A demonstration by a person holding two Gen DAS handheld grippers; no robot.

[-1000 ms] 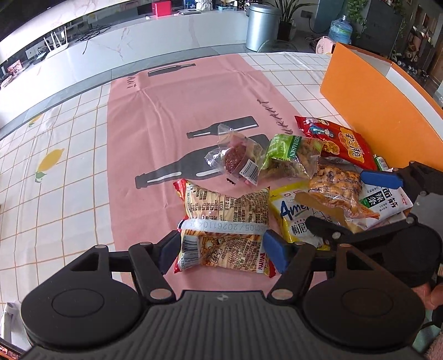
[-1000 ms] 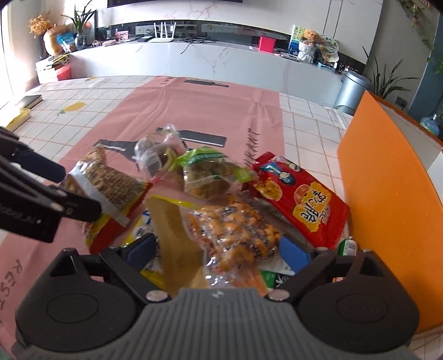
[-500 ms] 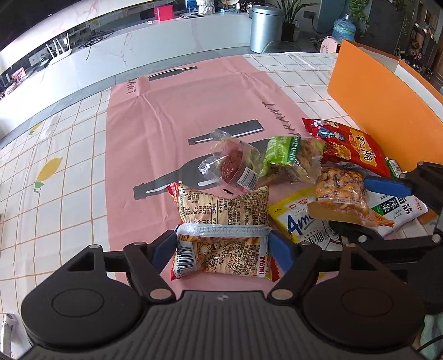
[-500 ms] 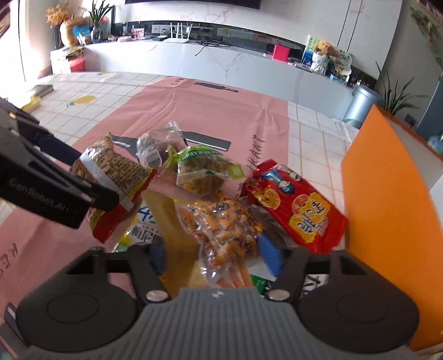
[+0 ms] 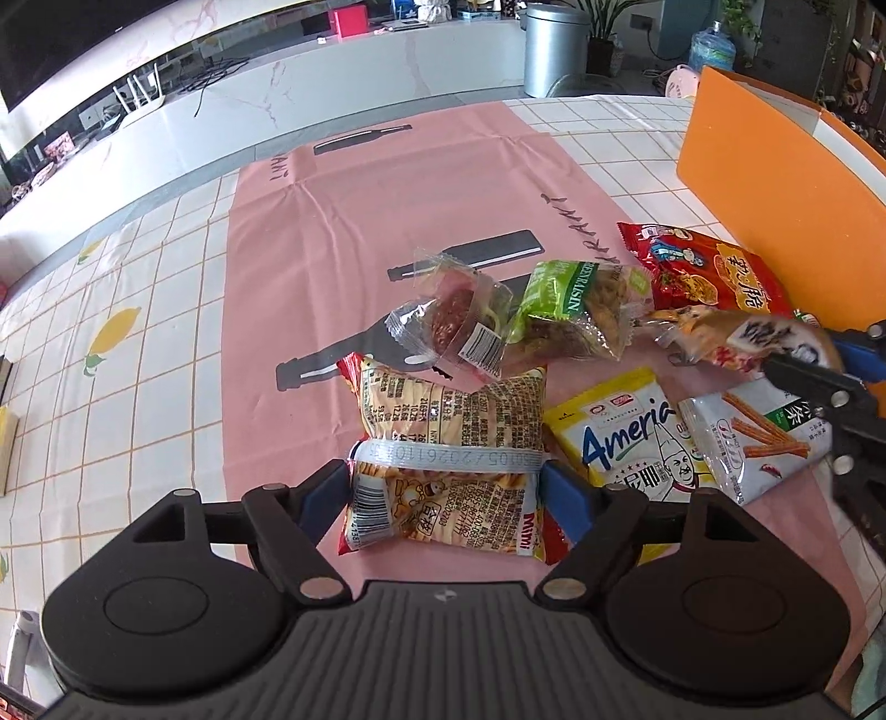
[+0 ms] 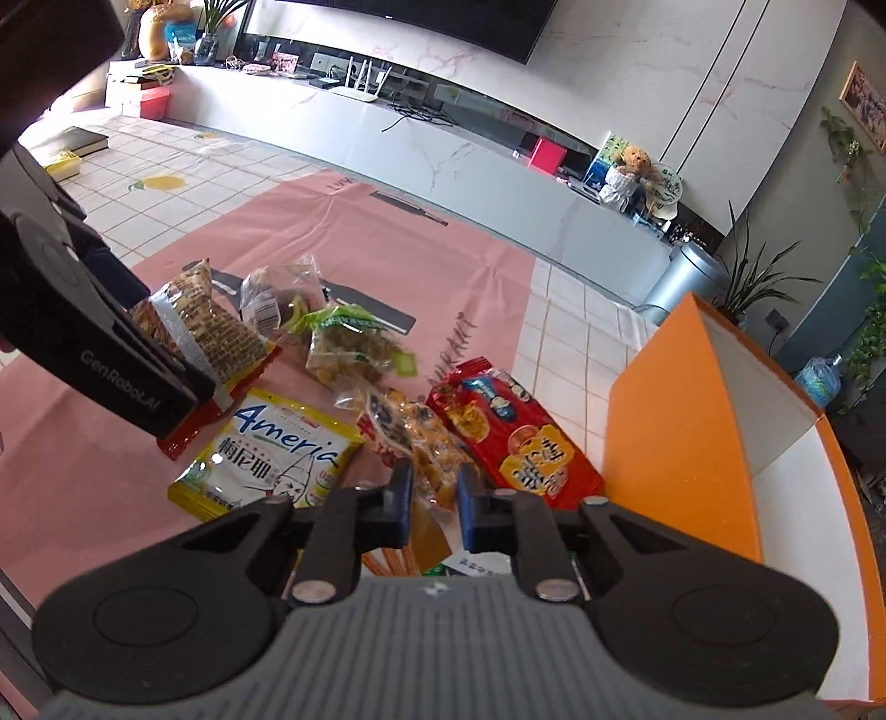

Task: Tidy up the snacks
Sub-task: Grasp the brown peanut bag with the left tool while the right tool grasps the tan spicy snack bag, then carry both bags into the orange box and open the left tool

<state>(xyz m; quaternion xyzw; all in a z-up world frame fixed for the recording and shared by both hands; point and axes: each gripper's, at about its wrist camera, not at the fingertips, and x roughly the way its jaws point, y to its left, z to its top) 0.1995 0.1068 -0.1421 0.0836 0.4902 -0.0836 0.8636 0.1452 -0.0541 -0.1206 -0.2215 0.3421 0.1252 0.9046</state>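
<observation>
The right gripper (image 6: 434, 501) is clamping a clear bag of orange crackers (image 6: 426, 448), its jaws having just been closing onto the bag's near end; in the left wrist view that bag (image 5: 736, 332) is hanging tilted off the pink cloth (image 5: 354, 221), just in front of the red pack (image 5: 703, 266). The left gripper (image 5: 446, 490) is standing wide apart with its blue pads on either side of the yellow noodle-snack pack (image 5: 448, 454), which is lying flat on the cloth; whether the pads are pressing it cannot be told, and the pack is looking unsqueezed. Just beyond that pack a clear wrapper with a dark cake (image 5: 451, 318) and a green raisin bag (image 5: 573, 310) are lying side by side, touching. Beside the noodle pack, toward the orange box, a yellow "America" bag (image 5: 614, 432) is lying flat with a white stick-snack pack (image 5: 758, 437) overlapping its edge. The red pack is resting nearest the orange box (image 6: 681, 410), which is standing open at the worktop's edge on that side. The cloth is covering the middle of a checked tablecloth (image 5: 138, 310) printed with lemons. Past the far edge of the worktop a silver bin (image 5: 556, 47) is standing on the floor.
</observation>
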